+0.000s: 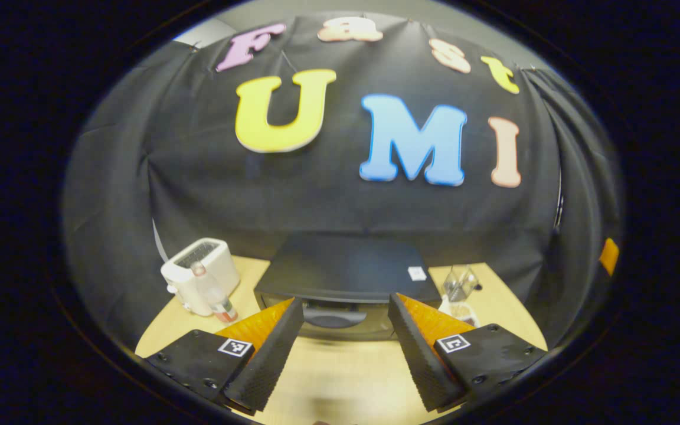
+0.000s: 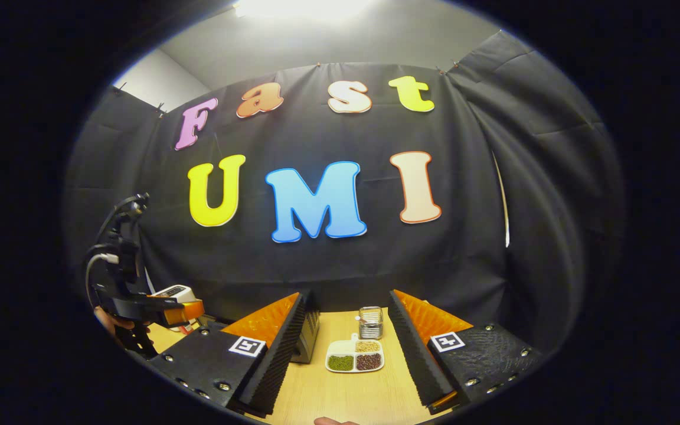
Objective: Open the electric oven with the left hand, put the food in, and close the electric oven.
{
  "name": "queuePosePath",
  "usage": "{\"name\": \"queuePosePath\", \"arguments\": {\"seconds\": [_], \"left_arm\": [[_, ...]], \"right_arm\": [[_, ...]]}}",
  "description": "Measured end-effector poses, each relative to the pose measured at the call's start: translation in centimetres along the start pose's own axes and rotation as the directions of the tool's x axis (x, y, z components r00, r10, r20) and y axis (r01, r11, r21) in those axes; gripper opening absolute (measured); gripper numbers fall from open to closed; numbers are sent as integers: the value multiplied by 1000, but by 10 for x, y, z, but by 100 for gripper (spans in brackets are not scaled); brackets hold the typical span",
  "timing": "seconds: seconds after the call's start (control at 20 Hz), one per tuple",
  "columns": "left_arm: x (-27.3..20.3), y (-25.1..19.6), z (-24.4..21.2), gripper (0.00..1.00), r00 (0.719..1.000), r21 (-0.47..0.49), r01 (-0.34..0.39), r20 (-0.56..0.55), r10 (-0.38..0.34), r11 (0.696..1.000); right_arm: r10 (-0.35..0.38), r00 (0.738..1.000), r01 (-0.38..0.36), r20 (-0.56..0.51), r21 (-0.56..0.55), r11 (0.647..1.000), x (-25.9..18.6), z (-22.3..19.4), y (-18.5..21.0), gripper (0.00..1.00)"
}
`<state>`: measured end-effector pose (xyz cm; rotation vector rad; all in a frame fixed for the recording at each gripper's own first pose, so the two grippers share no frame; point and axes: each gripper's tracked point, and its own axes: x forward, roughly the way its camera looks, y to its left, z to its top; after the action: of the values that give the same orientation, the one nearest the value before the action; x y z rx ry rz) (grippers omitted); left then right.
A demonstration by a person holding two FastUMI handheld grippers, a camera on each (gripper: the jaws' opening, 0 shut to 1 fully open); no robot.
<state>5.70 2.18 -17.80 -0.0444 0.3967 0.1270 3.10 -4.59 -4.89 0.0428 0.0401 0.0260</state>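
While both grippers gape: one oven (image 1: 346,277), one toaster (image 1: 201,276), one sectioned plate (image 2: 355,356).

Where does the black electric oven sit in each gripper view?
Left gripper view: the black electric oven sits centre, low on the wooden table, straight ahead between the left gripper's open fingers.
Right gripper view: a corner of the oven peeks out past the right gripper's own finger, lower centre-left.
Shared landmark: the white toaster, left of the oven.
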Motion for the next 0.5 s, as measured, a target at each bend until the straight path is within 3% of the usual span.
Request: {"name": "queuePosePath", "arguments": {"seconds": [0.05, 0.2, 0.35, 0.5], "left_arm": [[-21, -2, 25, 100, 998, -5, -8, 70, 8, 1000], [-78, -2, 83, 93, 972, 9, -41, 232, 37, 999], [-113, -13, 105, 100, 960, 22, 4, 281, -10, 1000], [-126, -5, 99, 100, 964, 34, 31, 263, -39, 999]], "right_arm": [[23, 1000, -24, 8, 1, 1000, 3, 7, 5, 87], [65, 997, -66, 51, 22, 998, 4, 33, 20, 93], [67, 996, -70, 66, 37, 997, 1, 49, 35, 98], [33, 996, -35, 84, 16, 999, -9, 60, 42, 98]]}}
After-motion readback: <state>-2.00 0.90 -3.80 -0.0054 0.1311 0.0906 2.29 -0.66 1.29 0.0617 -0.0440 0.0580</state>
